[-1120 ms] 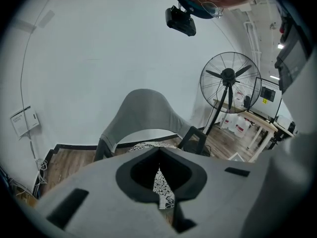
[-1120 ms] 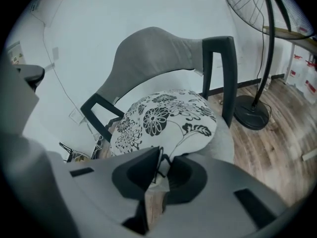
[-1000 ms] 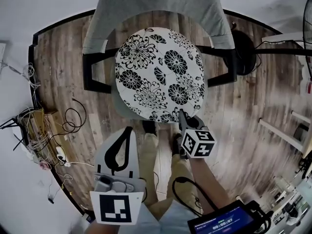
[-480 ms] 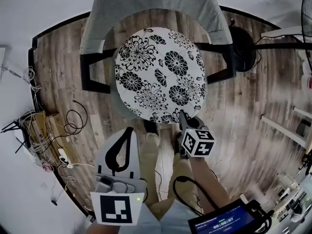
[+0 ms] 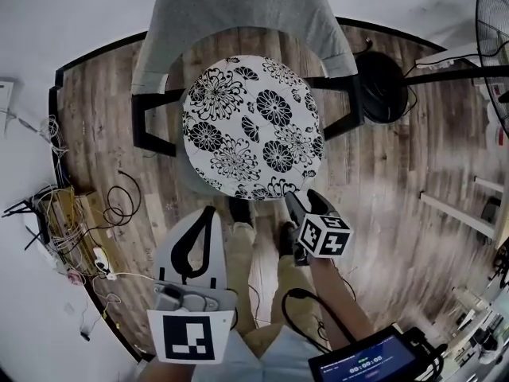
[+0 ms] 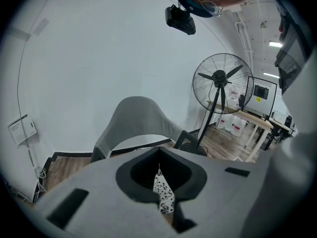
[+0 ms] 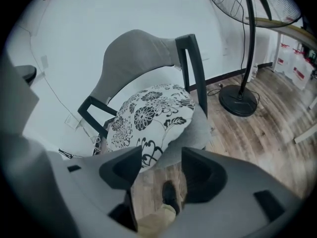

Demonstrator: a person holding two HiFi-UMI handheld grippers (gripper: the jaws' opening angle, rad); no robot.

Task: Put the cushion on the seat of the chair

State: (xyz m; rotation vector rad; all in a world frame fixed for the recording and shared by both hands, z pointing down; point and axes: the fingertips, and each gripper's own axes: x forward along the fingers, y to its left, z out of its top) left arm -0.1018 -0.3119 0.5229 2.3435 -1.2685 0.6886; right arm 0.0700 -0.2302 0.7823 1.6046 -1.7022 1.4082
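Observation:
The round white cushion with black flowers (image 5: 250, 126) lies flat on the seat of the grey chair (image 5: 238, 14). My right gripper (image 5: 306, 200) hovers just off the cushion's near right edge. Its jaws are opening and nothing is between them. In the right gripper view the cushion (image 7: 148, 115) overhangs the grey seat (image 7: 195, 130) just beyond my right gripper (image 7: 161, 160). My left gripper (image 5: 203, 213) hangs lower left, away from the chair, jaws together and empty. In the left gripper view a sliver of the cushion (image 6: 163, 195) shows past the jaws, below the chair back (image 6: 136, 118).
A standing fan's round base (image 5: 382, 86) sits right of the chair on the wood floor. Loose cables and a power strip (image 5: 71, 213) lie by the left wall. The person's shoes (image 5: 242, 209) stand just before the seat. A tablet (image 5: 366, 364) hangs at the bottom right.
The right gripper's jaws have spread apart and let go of the cushion's near edge, drawing slightly back. The cushion now rests free on the seat. The left gripper stays shut.

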